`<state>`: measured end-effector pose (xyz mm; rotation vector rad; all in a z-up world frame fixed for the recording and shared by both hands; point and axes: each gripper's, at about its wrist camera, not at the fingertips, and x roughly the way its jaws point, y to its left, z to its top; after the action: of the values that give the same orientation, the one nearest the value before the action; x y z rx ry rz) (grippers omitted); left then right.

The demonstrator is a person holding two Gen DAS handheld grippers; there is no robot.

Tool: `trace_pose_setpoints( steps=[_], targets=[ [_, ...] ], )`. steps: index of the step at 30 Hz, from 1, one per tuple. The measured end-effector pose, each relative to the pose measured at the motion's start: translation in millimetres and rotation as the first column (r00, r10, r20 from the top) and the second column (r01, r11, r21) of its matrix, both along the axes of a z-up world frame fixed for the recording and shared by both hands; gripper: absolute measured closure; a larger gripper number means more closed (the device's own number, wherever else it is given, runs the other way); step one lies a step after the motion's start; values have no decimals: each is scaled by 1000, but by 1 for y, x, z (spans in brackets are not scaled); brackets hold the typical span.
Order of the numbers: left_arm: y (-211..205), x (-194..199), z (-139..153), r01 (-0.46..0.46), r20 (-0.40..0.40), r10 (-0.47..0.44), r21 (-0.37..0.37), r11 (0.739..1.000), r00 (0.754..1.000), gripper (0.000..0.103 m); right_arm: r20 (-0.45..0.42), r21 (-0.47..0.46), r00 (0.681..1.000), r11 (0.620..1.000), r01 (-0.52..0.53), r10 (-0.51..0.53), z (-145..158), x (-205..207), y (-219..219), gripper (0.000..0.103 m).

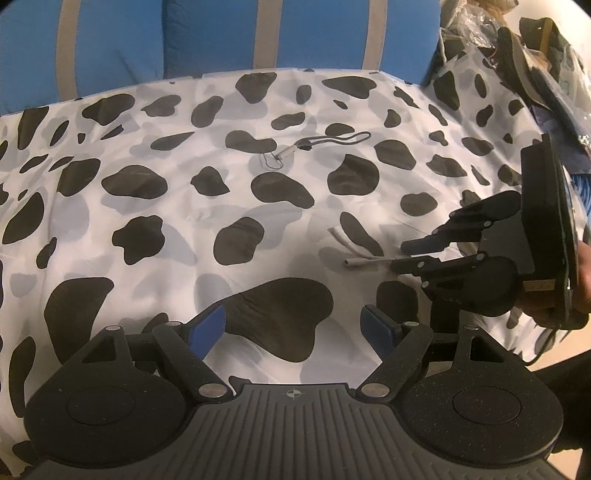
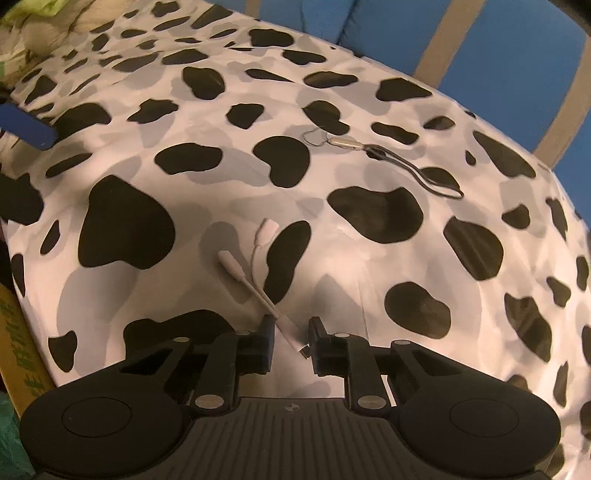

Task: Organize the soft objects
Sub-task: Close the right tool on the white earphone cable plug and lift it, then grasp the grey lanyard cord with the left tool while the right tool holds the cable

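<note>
A white splitter cable lies on the cow-print sheet. My right gripper is open, low over the sheet, its jaws on either side of the cable's plug end without closing on it. In the left wrist view the right gripper shows at the right with the cable at its fingertips. A grey lanyard with a small white piece lies farther back; it also shows in the left wrist view. My left gripper is open and empty above the sheet.
Blue cushions with beige stripes stand behind the sheet. A pile of bags and clutter sits at the far right. A yellow box edge is at the left of the right wrist view.
</note>
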<state>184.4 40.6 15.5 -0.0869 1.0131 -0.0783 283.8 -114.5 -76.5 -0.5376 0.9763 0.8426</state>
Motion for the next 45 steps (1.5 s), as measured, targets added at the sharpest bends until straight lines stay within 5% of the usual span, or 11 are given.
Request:
trace_pose_setpoints(
  steps=[16, 28, 37, 45],
  targets=[
    [-4, -4, -3, 17, 24, -18, 25, 1000, 1000, 23, 74, -84, 987, 987, -138, 144, -4, -8, 28, 85],
    [-18, 3, 2, 51, 67, -55, 52, 997, 996, 23, 49, 60, 997, 997, 54, -57, 18, -5, 7, 96],
    [-36, 10, 7, 121, 133, -144, 165, 979, 981, 23, 74, 164, 978, 970, 178, -192, 57, -15, -16, 96],
    [-36, 30, -4, 113, 187, -145, 174, 978, 971, 23, 59, 222, 952, 934, 280, -300, 81, -18, -45, 96]
  ],
)
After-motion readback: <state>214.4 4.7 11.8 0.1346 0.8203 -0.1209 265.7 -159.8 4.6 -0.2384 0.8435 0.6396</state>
